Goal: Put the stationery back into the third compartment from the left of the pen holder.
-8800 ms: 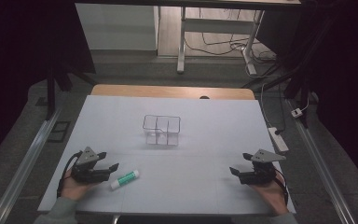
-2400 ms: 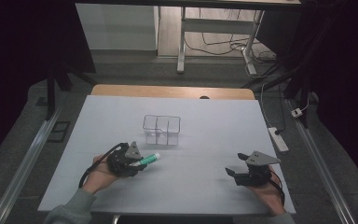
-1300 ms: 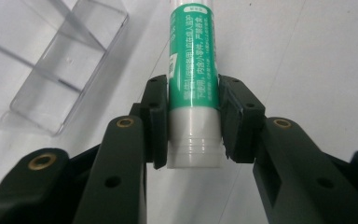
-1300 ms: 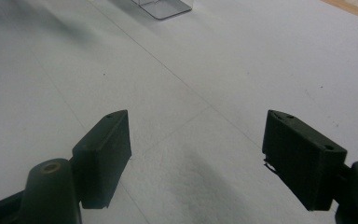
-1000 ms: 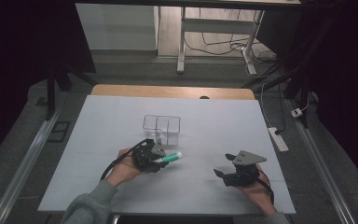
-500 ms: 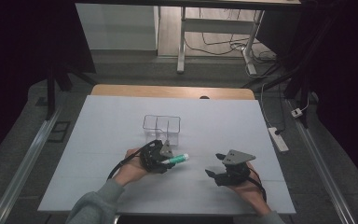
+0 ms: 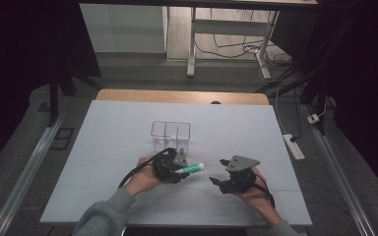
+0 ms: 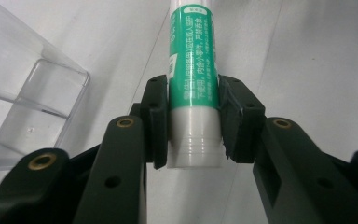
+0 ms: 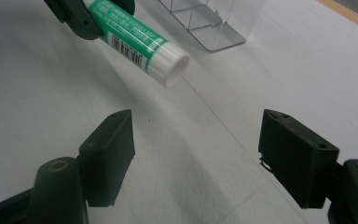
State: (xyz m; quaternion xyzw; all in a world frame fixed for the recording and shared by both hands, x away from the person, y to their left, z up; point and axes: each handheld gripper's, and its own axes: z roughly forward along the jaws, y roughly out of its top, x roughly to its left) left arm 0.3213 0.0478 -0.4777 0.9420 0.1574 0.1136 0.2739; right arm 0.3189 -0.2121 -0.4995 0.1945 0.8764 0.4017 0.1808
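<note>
Item: glue stick (image 8: 192, 88), green label, white ends; pinched near one end by the left gripper (image 8: 191, 123), held clear above the white table (image 7: 103, 147), just in front of the clear divided organiser (image 7: 170, 133). Judged light, rigid, smooth and slippery; best gripped across mid-barrel. Right gripper (image 9: 196, 156): jaws spread wide, empty, facing the stick's free end. Surroundings: dim room, desk legs and cables beyond.

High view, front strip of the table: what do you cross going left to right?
Person's grey sleeve → left tool, shut on the green-and-white glue stick → that green-and-white glue stick, white end pointing right → right tool, jaws apart, on the white table.
</note>
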